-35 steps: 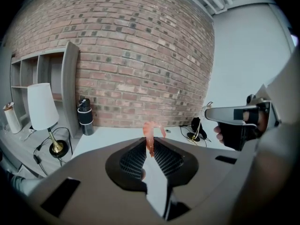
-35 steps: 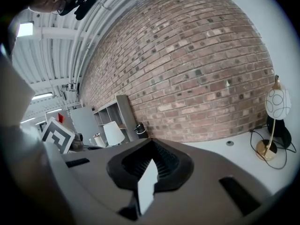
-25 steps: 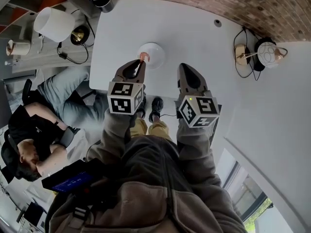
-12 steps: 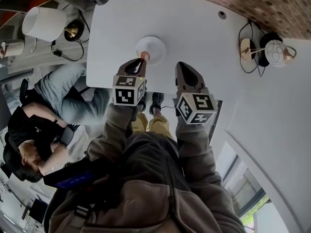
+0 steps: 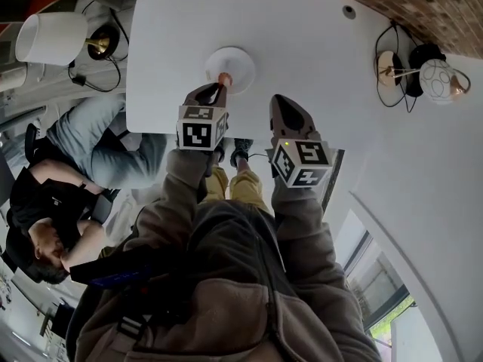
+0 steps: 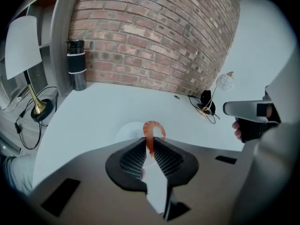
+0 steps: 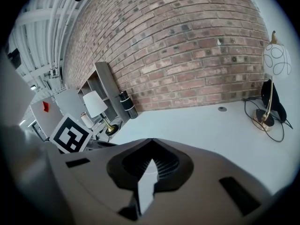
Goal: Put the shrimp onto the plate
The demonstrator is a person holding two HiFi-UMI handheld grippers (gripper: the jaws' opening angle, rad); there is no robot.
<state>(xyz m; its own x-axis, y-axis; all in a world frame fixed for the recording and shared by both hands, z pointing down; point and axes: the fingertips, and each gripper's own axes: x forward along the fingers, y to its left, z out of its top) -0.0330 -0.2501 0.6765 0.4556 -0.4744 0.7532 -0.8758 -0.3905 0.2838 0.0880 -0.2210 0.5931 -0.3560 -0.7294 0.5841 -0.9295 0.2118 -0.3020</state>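
Still pinching the shrimp (image 5: 224,78), left gripper (image 5: 219,88) hovers over the plate (image 5: 241,59); right gripper (image 5: 278,101) closed.

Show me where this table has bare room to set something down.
Bare: the table between the plate and the grommet, and ahead of the right tool. Crowded: the plate's near rim, where the left tool holds the shrimp, and the lamp corner with cables.
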